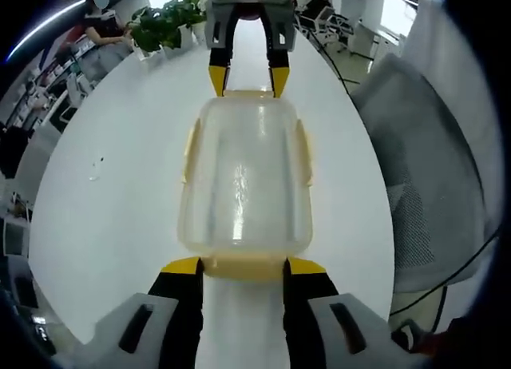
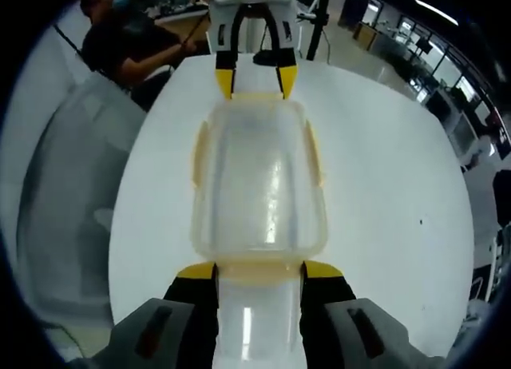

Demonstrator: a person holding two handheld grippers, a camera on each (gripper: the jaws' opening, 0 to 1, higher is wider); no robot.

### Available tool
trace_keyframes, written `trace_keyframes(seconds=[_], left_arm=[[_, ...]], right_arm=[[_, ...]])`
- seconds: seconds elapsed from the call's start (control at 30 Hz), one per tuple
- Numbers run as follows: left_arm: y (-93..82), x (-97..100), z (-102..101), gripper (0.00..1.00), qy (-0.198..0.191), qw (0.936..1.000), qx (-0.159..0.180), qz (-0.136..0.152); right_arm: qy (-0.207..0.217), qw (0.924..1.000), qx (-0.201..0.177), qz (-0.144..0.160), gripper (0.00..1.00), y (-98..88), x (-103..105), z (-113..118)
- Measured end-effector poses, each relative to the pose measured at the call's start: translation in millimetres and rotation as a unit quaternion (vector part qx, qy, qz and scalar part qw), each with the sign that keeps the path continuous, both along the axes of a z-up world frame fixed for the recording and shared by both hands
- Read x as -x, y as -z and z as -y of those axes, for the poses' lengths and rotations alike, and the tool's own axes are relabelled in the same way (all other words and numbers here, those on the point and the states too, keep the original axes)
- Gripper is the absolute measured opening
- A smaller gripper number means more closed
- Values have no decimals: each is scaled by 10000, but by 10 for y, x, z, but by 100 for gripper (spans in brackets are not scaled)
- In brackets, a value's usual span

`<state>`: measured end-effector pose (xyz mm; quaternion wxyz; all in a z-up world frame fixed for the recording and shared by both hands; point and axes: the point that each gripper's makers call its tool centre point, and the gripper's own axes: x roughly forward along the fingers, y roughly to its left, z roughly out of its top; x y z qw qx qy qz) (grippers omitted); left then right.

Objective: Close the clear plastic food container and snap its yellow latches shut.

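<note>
A clear plastic food container (image 1: 243, 177) (image 2: 259, 181) lies lengthwise on the white table (image 1: 120, 193) with its lid resting on top. Yellow latches run along its long sides (image 1: 192, 149) (image 2: 314, 153) and at both ends. My left gripper (image 1: 244, 267) is open, its black and yellow fingertips (image 1: 182, 265) on either side of the near end latch (image 1: 243, 269). My right gripper (image 2: 259, 271) is open at the opposite end, straddling that end latch (image 2: 259, 271). Each gripper appears at the top of the other's view: the right gripper (image 1: 248, 83) and the left gripper (image 2: 256, 81).
A potted green plant (image 1: 164, 21) stands at the table's far end in the left gripper view. A grey mesh chair (image 1: 431, 177) (image 2: 68, 193) stands beside the table. A seated person (image 2: 132, 45) and office desks (image 2: 447, 81) lie beyond the table's edge.
</note>
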<state>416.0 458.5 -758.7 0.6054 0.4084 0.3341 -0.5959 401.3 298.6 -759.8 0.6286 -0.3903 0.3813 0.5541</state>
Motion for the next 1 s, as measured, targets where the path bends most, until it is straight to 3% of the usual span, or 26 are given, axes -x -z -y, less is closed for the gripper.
trace_keyframes(seconds=[1.0], left_arm=[[-103,124,612,38,147,9995,286,44]], right_arm=[[142,9998,-47,99,38,-43,145,605]])
